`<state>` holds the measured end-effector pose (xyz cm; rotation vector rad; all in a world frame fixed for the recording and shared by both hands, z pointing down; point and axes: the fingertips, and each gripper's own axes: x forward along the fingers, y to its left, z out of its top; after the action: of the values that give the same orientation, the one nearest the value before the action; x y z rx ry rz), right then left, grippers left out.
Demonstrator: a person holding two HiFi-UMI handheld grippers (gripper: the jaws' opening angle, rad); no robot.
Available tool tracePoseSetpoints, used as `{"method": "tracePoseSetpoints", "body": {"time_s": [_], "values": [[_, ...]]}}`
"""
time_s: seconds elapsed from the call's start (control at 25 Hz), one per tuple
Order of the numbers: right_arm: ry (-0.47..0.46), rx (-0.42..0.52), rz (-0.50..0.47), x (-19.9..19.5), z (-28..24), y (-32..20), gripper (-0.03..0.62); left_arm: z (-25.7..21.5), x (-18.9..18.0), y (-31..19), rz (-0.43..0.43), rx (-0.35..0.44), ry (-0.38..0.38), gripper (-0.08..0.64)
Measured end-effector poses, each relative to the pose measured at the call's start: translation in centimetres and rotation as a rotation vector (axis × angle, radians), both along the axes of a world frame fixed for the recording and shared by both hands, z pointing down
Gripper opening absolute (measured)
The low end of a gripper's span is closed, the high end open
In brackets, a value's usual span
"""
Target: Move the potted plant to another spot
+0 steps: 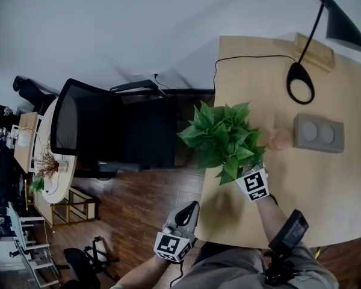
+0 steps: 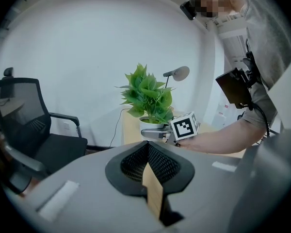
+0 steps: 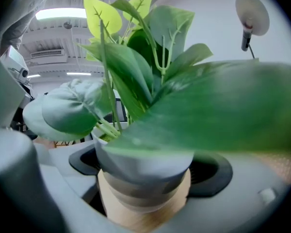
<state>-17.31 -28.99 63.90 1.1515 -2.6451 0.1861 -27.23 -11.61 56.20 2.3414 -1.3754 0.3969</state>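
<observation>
green potted plant [image 1: 224,138] clamped between right gripper [image 1: 248,174] jaws.

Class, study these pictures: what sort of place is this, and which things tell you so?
Most likely an office or workroom: a black mesh office chair stands beside a wooden desk, which carries a black desk lamp, and a potted plant is at the desk's edge.

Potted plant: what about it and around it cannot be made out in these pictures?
Right gripper view: the pot is blurred; its bottom is out of sight, so standing or lifted is unclear.
Head view: leaves hide the pot.
Left gripper view: the right gripper covers the pot's lower part.
Head view: the lamp shade is cut by the edge.
</observation>
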Motion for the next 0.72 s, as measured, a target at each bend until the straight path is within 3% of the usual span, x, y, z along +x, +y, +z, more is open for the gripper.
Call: {"method": "tracePoseSetpoints", "body": {"time_s": [0.12,0.32,0.72], "values": [[0.000,0.005,0.012,-0.3,0.4,-0.5,0.535,0.7,-0.6,-0.1,0.009,0.011,0.003,-0.006],[0.025,0.000,0.014,0.1,1.0,0.0,0.535,1.3,-0.2,1.2,0.007,-0.045,0.013,-0.006],[0.055,-0.009,0.012,-0.7,1.5,-0.5,0.541,0.8,0.4,0.4,0.039,-0.035,0.027,-0.006]]}}
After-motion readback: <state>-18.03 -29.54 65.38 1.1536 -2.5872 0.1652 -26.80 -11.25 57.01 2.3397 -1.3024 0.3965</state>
